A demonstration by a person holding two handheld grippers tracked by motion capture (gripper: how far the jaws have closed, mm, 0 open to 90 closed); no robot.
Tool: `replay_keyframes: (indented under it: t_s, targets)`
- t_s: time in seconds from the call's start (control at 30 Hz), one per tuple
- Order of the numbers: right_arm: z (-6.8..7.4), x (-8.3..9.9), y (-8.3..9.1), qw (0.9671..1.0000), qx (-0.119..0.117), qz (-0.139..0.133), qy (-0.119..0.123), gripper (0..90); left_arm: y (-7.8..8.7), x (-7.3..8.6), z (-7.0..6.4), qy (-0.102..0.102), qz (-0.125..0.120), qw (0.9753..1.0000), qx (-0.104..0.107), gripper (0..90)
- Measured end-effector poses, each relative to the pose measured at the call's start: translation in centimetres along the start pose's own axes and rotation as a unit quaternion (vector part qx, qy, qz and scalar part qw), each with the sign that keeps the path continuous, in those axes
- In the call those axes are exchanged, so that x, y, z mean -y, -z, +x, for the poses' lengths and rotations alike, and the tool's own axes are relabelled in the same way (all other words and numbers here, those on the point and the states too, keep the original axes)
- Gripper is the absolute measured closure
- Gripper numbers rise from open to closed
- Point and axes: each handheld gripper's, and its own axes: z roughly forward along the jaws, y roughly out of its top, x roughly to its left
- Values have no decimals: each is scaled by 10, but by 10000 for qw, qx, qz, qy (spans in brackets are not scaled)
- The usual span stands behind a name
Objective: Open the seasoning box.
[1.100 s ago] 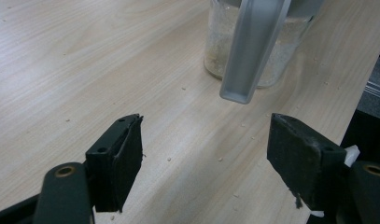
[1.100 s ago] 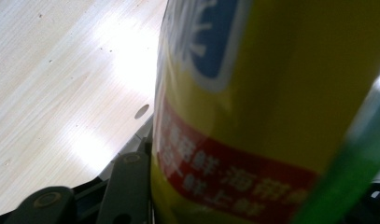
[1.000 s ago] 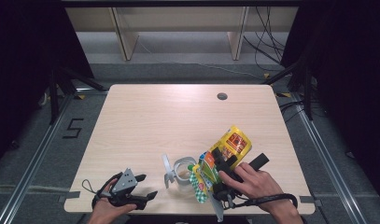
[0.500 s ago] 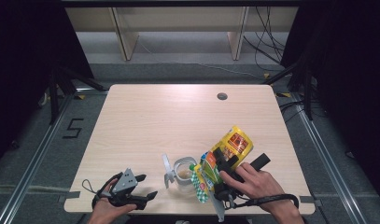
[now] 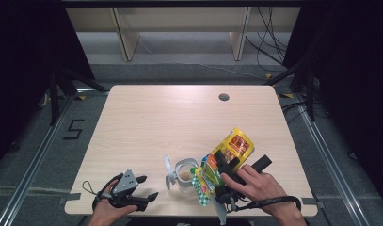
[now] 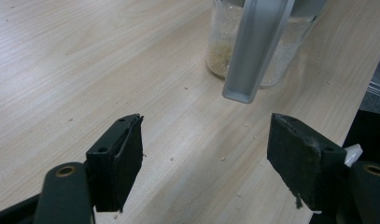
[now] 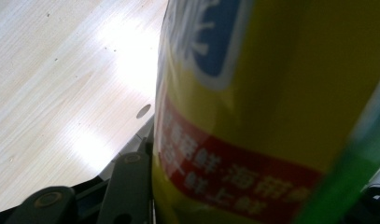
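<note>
While the right gripper [image 5: 225, 175] is clamped on a yellow snack packet [image 5: 235, 145] near the front right of the worktop [image 5: 179, 117], the packet leans over a small glass jar [image 5: 185, 172] that stands just to its left with some pale grain at its bottom. A silver scoop-like handle [image 6: 255, 49] rests against the jar's near side. Well apart at the front left edge, the left gripper [image 5: 143, 187] sits with its jaws spread wide and nothing between them.

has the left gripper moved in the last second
No. The left gripper sits at the same spot near the table front edge, left of the jar.
</note>
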Motion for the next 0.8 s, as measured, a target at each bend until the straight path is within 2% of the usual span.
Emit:
replay_keyframes:
  t_s: [0.03,0.07,0.13,0.2,0.23,0.27,0.3,0.33,0.4,0.43,0.5,0.57,0.63,0.67,0.73,0.8]
  targets:
    - [1,0,0,10000,-10,-1,-52,587,-1,0,0,-18,-75,10000,7,263]
    - [1,0,0,10000,-11,-2,-59,587,1,-1,2,-164,37,9999,-39,262]
    - [0,0,0,10000,4,-3,-6,587,0,1,-1,-11,-39,10000,-30,262]
    - [-3,1,1,9997,-35,51,216,587,0,0,0,-14,19,10000,-35,261]
    - [-3,1,2,9997,-49,62,230,587,-1,0,-1,17,8,10000,-11,261]
    - [-3,1,1,9998,-34,46,200,587,0,-1,1,-117,43,9999,6,260]
    - [-1,0,1,10000,10,-3,50,587,0,0,1,-95,33,9999,-3,259]
    - [-1,0,1,10000,-2,-3,53,587,0,0,1,-72,-28,10000,11,258]
    - [-1,0,2,10000,-7,-19,61,587,-1,0,-1,99,-45,9999,24,257]
    - [-1,0,3,10000,-31,-15,11,587,0,0,0,7,39,10000,-13,256]
    - [-1,0,2,10000,-11,-6,67,587,-1,1,-1,63,-35,10000,35,256]
    - [0,0,2,10000,-10,-19,14,588,0,-1,0,-29,-31,10000,42,256]
    - [0,1,2,10000,-44,-20,-74,587,1,-1,3,-240,34,9997,-29,256]
    - [0,1,2,10000,-45,-25,-76,588,1,0,3,-240,38,9997,-19,256]
    - [0,1,2,10000,-30,-12,-32,588,0,-1,0,0,-59,10000,40,256]
    - [0,1,2,10000,-24,-22,-13,588,-1,0,0,-41,-45,10000,24,256]
